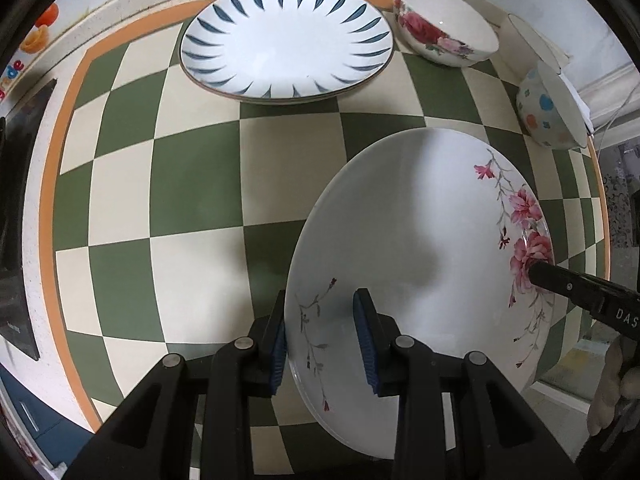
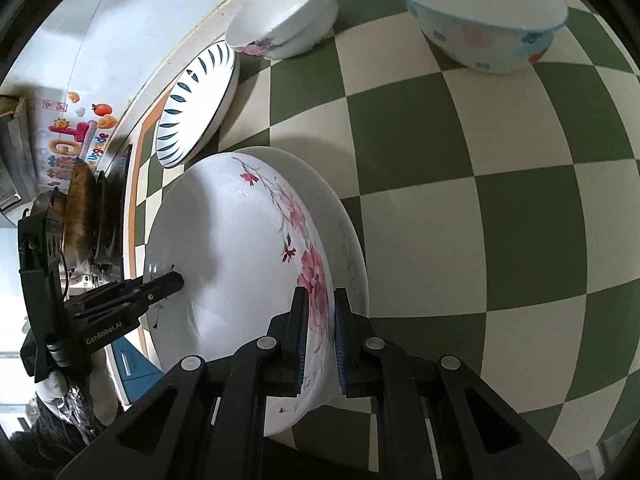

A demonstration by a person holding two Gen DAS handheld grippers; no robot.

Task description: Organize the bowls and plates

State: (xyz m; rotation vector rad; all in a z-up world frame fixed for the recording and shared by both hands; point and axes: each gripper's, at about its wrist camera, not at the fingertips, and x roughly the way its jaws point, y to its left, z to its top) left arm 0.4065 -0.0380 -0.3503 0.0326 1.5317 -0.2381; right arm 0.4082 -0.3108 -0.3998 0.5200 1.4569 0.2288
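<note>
A white plate with pink flowers [image 1: 420, 240] is held over the checkered table by both grippers. My left gripper [image 1: 322, 340] is closed over its near rim, one pad on each side. My right gripper [image 2: 320, 332] is shut on the opposite rim [image 2: 240, 248]; its finger also shows in the left wrist view [image 1: 560, 280]. A blue-leaf plate [image 1: 286, 40] lies at the back, also seen in the right wrist view [image 2: 196, 108]. A rose bowl [image 1: 444, 24] and a dotted bowl [image 1: 548, 108] stand at the back right, and both show in the right wrist view, the rose bowl [image 2: 284, 16] and the dotted bowl [image 2: 480, 12].
The green and cream checkered cloth [image 1: 192, 184] has an orange border [image 1: 48, 200]. A dark stove with pans [image 2: 92, 216] sits past the table's left edge. A wall with fruit stickers [image 2: 76, 132] is behind.
</note>
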